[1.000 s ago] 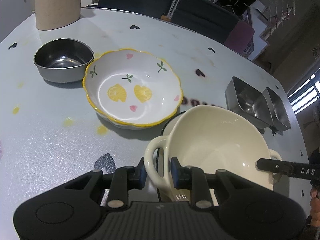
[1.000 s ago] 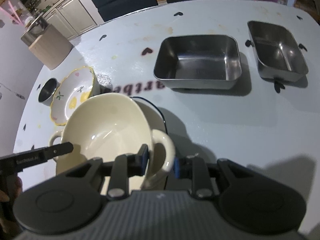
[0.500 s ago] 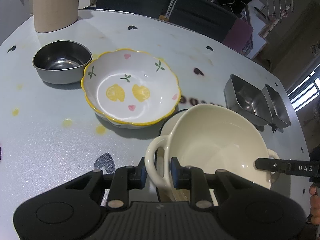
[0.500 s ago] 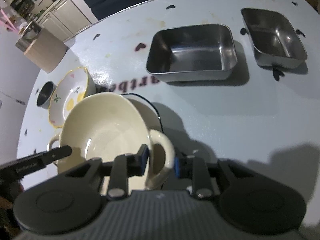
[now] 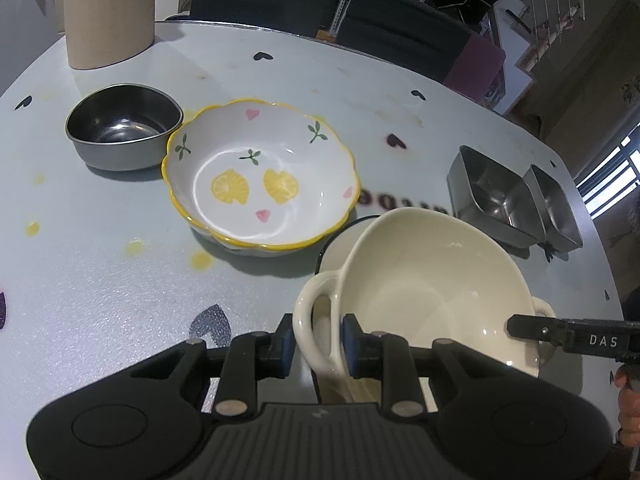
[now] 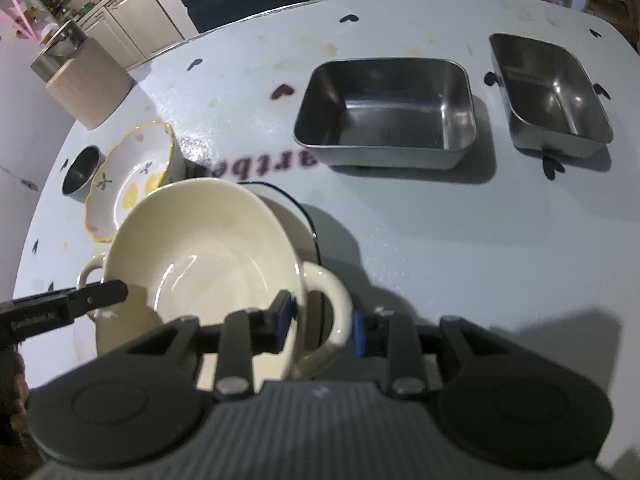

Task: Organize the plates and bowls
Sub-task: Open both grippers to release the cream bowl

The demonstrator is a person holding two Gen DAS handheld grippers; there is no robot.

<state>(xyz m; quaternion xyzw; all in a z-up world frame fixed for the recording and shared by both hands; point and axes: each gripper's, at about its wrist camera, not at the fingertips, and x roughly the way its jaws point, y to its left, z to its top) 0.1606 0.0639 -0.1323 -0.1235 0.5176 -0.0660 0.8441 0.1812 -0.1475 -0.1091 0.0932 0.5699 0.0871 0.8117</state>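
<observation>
A cream two-handled bowl rests on a pale plate with a thin black rim. My left gripper is shut on the bowl's left handle, both blue pads pressing it. My right gripper straddles the right handle and its jaws are opening; the pads stand just off the handle. Beyond the plate on the left sit a lemon-patterned bowl with a yellow rim and a small round steel bowl.
Two rectangular steel trays stand side by side on the right half of the grey table. A wooden block stands at the far left corner. Dark chairs line the far edge.
The right gripper's jaws have spread a little away from the bowl's right handle. The left gripper keeps its grip and the bowl has stayed in place.
</observation>
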